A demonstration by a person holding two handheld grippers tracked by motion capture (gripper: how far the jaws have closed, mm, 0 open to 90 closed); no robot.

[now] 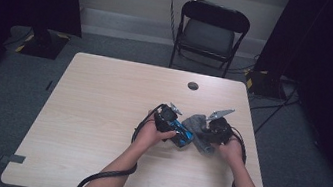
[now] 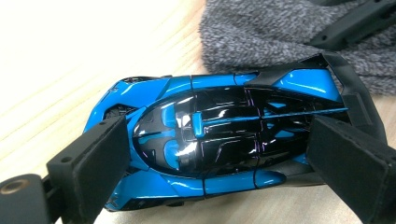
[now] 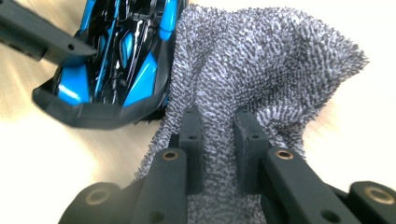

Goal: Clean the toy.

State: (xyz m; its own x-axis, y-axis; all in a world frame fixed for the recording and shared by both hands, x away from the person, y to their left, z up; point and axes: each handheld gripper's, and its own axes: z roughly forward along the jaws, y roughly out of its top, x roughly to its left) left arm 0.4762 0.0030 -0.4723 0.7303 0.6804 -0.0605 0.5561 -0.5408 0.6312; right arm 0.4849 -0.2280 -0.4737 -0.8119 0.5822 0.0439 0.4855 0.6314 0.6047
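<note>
High view: toy car and cloth, both grabbed mid-table

Left gripper clamped across the blue and black toy car, pads pressed to nose and tail, car flat on the wooden table. Right gripper pinching a fold of grey fuzzy cloth, jaws nearly together. Cloth bunched up right against the car's rear. Both near the table's right front part.

We see a pale wood-grain rectangular desk with a small dark round grommet near its far edge. On its right half lie a glossy blue-and-black toy sports car and, touching its tail, a crumpled grey knitted cloth.
</note>
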